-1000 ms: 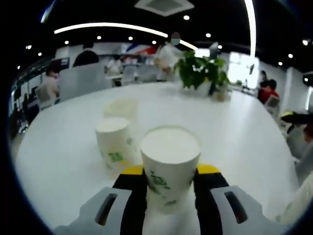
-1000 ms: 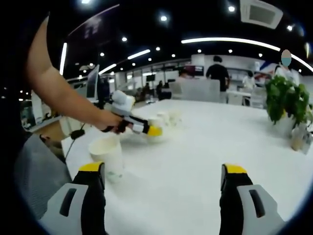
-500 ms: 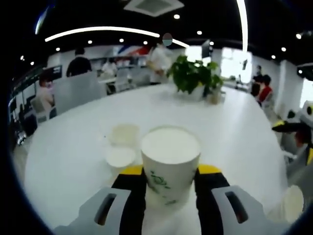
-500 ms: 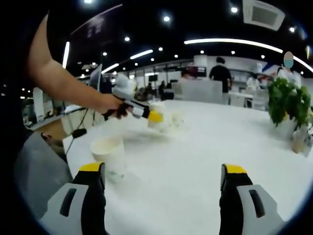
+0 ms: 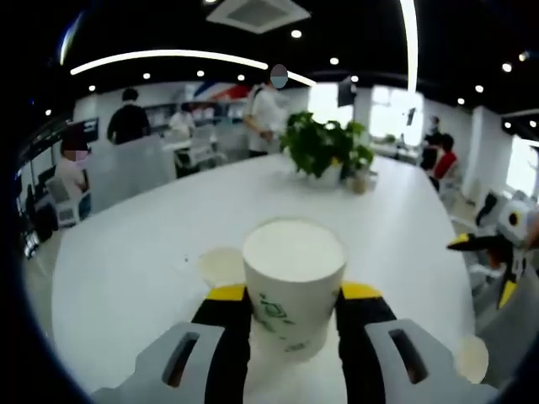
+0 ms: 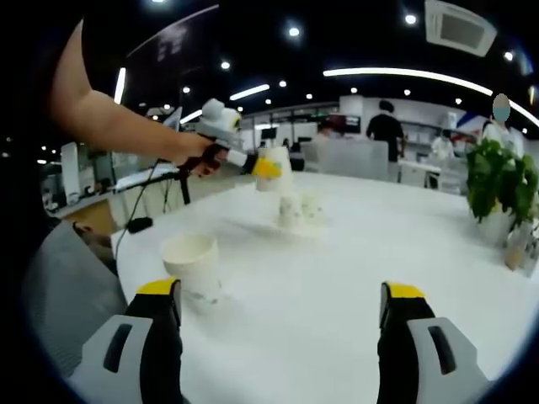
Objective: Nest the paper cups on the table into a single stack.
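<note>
The left gripper (image 5: 292,307) clamps a paper cup (image 5: 293,282) above the white table (image 5: 126,252), while the right gripper (image 6: 282,307) gapes empty over open tabletop.

bright ceiling strips glare on the soft, fisheye-warped scene; edges blur.

White paper cup with green print (image 5: 293,282), upright, open mouth up, raised off the table. Two more printed cups (image 6: 300,210) standing together farther off; another cup (image 6: 192,266) upright nearer, apart.
</note>
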Motion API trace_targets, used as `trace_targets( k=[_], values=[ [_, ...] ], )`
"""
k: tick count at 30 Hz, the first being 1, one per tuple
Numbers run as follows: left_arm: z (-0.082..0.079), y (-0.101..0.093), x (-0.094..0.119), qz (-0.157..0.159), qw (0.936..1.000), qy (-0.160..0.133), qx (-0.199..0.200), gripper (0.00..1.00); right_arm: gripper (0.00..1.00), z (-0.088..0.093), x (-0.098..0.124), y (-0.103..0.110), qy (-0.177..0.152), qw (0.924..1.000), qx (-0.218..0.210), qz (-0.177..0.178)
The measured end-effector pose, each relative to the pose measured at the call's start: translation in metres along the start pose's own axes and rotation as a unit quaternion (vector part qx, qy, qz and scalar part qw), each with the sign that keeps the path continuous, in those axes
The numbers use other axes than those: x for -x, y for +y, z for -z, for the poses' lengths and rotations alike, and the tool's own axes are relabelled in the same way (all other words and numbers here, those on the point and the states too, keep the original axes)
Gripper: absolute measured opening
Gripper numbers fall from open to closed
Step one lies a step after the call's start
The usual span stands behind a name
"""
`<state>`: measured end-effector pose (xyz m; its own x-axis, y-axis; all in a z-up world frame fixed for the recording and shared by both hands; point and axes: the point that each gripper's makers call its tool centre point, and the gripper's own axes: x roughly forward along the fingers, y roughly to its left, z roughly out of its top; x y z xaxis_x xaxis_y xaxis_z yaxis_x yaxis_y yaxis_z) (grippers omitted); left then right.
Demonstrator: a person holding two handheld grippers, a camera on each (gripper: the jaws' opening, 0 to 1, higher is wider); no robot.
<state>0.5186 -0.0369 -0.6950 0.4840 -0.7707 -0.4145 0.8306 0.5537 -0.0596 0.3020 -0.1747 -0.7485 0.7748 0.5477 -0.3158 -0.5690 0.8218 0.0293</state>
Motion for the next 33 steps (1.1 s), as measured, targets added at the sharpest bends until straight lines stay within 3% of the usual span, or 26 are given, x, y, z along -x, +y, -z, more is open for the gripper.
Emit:
trace_targets(
  k=[8, 11, 25, 33],
  values=[
    [-0.029, 0.001, 0.01, 0.007, 0.9999, -0.013, -0.007, 0.37, 0.96, -0.001, 0.0, 0.0, 0.0, 1.0, 0.004, 0.0],
    [-0.036, -0.008, 0.012, 0.018, 0.9997, -0.019, -0.004, 0.38, 0.95, -0.002, 0.0, -0.001, -0.003, 1.0, 0.005, 0.003],
    [-0.041, -0.058, 0.029, 0.074, 0.9965, -0.02, -0.035, 0.38, 0.95, -0.004, -0.001, 0.0, 0.0, 0.9999, 0.011, -0.001],
    [-0.053, -0.081, 0.044, 0.095, 0.9939, -0.038, -0.041, 0.38, 0.95, -0.005, -0.004, 0.002, 0.0, 0.9999, 0.015, -0.006]
  ],
)
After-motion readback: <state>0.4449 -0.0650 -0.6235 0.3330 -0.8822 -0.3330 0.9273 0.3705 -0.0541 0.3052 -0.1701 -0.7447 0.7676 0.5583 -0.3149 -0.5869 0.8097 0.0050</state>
